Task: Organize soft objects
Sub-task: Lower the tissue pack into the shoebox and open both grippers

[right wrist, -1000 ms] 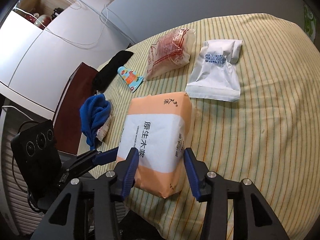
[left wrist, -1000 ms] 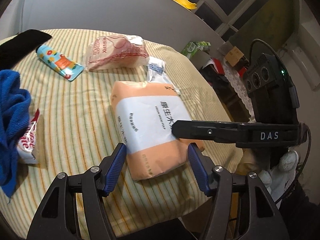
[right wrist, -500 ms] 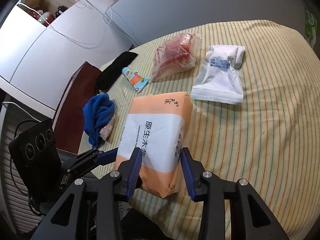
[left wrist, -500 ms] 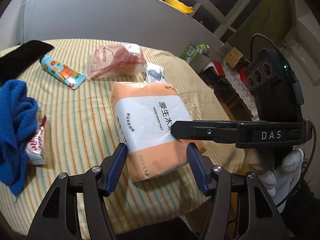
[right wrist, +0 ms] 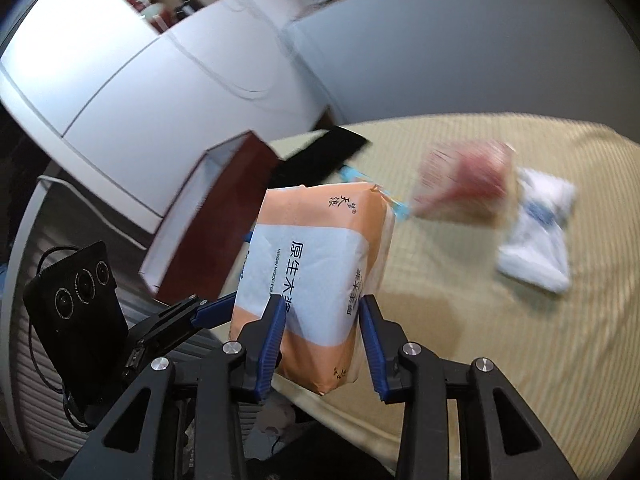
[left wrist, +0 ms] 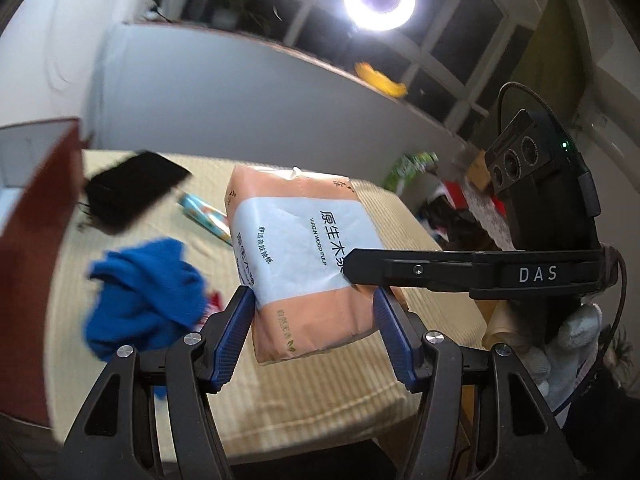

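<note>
Tissue pack (right wrist: 316, 280): an orange and white soft pack printed "VIRGIN WOOD PULP", lifted clear of the bench and tilted, its lower end between both pairs of fingers.
Right gripper (right wrist: 320, 344): its blue-padded fingers (right wrist: 272, 344) are closed onto the two narrow sides of the tissue pack near its bottom edge and carry it; in the left wrist view one black finger lies across the pack's white face.
Left gripper (left wrist: 314, 334): the fingers (left wrist: 234, 336) stand about as far apart as the pack is wide; the left pad touches the pack's side, the right pad sits at its lower corner, and whether they squeeze it cannot be told.
Bench (right wrist: 500, 320): covered with a yellow striped cloth, below and behind the raised pack.
Blue cloth (left wrist: 148, 292): crumpled on the bench, left of the pack in the left wrist view, beside the left finger.
Black item (left wrist: 128, 188): flat and dark, at the far edge of the bench.
Tube (left wrist: 204, 216): light blue with a coloured print, lying behind the pack, partly hidden.
Pink bag (right wrist: 464, 184): blurred, on the bench beyond the pack.
White pouch (right wrist: 536, 232): just beside the pink bag, well apart from the pack.
Box (right wrist: 208, 216): dark red outside, white inside, open at the bench's left edge.
</note>
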The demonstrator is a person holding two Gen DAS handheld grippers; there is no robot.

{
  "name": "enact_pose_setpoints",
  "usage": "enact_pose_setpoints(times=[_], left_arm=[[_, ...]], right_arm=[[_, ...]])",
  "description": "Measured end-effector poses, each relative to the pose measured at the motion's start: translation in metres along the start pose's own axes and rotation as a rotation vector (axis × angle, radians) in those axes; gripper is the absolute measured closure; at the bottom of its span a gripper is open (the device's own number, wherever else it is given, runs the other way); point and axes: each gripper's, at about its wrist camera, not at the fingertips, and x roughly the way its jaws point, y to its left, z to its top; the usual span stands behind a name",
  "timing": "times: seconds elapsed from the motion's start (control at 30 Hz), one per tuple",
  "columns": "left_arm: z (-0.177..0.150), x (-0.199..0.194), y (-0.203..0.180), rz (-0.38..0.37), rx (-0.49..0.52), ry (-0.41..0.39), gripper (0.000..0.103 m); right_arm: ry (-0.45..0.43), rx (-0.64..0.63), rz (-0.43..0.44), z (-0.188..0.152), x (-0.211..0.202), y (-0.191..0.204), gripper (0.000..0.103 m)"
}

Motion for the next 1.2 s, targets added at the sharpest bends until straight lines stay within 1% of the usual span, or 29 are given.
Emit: enact_pose_setpoints(times=[0.13, 0.33, 0.6, 0.77, 0.93, 1.07, 1.2], left_arm=[[0.007, -0.032, 0.021, 0.047, -0.012, -0.061, 0.043], [0.013, -0.070, 0.052, 0.117, -0.034, -0.118, 0.043], [0.013, -0.115, 0.109, 0.237, -0.108, -0.176, 0.043], [0.010, -0.135, 0.138, 0.313, -0.141, -0.185, 0.043], [0.006, -0.147, 0.162, 0.378, -0.169, -0.176, 0.043], [0.002, -0.151, 0.172, 0.413, -0.183, -0.170, 0.043], [0.000, -0.149, 0.177, 0.460, -0.176, -0.158, 0.043]], right_arm=[[0.000, -0.057, 0.034, 0.018, 0.013, 0.035, 0.068], [0.000, -0.146, 0.080, 0.044, 0.039, 0.089, 0.068], [0.052, -0.209, 0.161, 0.071, 0.096, 0.154, 0.068], [0.094, -0.244, 0.197, 0.082, 0.133, 0.191, 0.068], [0.138, -0.265, 0.213, 0.081, 0.164, 0.218, 0.068], [0.171, -0.260, 0.230, 0.077, 0.182, 0.227, 0.068], [0.199, -0.253, 0.240, 0.073, 0.196, 0.228, 0.068]])
